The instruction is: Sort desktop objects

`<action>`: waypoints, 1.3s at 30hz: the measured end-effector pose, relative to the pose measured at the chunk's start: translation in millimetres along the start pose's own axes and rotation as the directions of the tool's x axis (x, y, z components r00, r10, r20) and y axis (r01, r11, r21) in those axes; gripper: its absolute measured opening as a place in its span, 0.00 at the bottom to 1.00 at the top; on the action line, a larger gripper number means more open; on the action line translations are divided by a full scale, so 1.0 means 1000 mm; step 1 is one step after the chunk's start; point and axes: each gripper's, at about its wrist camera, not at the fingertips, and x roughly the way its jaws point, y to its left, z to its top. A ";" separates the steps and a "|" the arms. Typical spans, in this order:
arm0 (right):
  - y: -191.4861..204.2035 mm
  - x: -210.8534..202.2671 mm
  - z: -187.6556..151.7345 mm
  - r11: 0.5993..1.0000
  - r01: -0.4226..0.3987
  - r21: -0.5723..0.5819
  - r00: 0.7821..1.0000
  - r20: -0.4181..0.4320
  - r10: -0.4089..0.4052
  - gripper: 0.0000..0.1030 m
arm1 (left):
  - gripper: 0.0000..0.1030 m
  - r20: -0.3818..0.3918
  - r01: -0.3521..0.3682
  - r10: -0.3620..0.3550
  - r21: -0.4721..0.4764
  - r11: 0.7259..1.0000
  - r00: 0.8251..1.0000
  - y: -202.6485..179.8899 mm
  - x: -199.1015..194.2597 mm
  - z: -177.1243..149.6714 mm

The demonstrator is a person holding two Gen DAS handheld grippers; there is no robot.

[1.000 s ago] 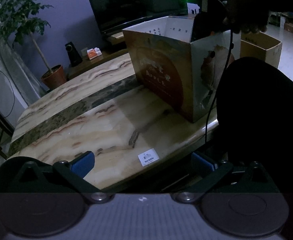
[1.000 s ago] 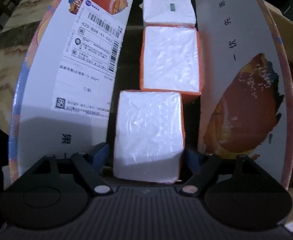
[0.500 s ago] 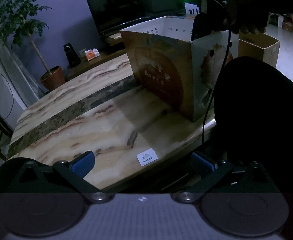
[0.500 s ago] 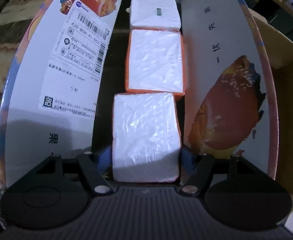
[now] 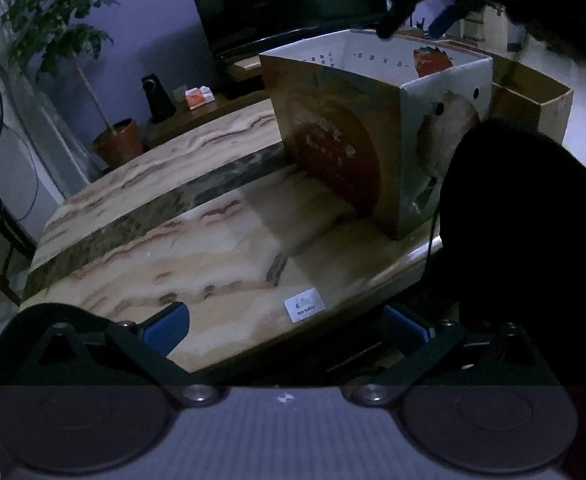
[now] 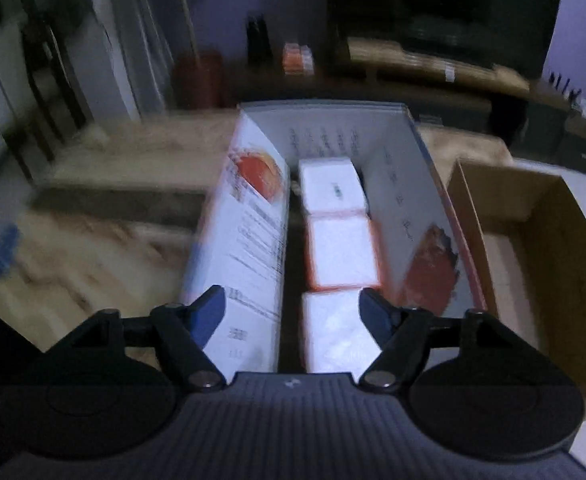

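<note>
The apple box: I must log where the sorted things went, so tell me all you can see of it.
The apple box is printed cardboard, white inside, with an orange fruit picture and a shipping label on one flap. It stands upright and open-topped on the marble table, near its edge. Three white packets lie in a row on its floor. Nothing grips it.

Three packs [image 6: 341, 256] lie in a row inside the carton [image 6: 249, 240] on the table [image 5: 213, 240].

Three white wrapped packs [image 6: 341, 256] in a row inside upright printed carton [image 6: 249, 240].
</note>
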 end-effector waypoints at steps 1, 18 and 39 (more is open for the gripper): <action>0.001 -0.013 -0.010 0.999 -0.025 0.029 0.999 0.041 0.024 0.85 | 0.99 -0.002 0.001 -0.001 -0.005 1.000 1.000 0.000 -0.003 0.000; 0.041 -0.099 -0.134 0.929 -0.279 0.243 0.946 0.237 0.222 0.86 | 0.99 0.031 0.003 0.001 -0.108 0.994 1.000 -0.010 -0.096 0.017; 0.120 -0.143 -0.153 0.980 -0.160 0.117 0.960 0.250 0.126 0.90 | 0.99 0.075 0.043 -0.027 -0.218 0.975 0.997 -0.008 -0.156 0.022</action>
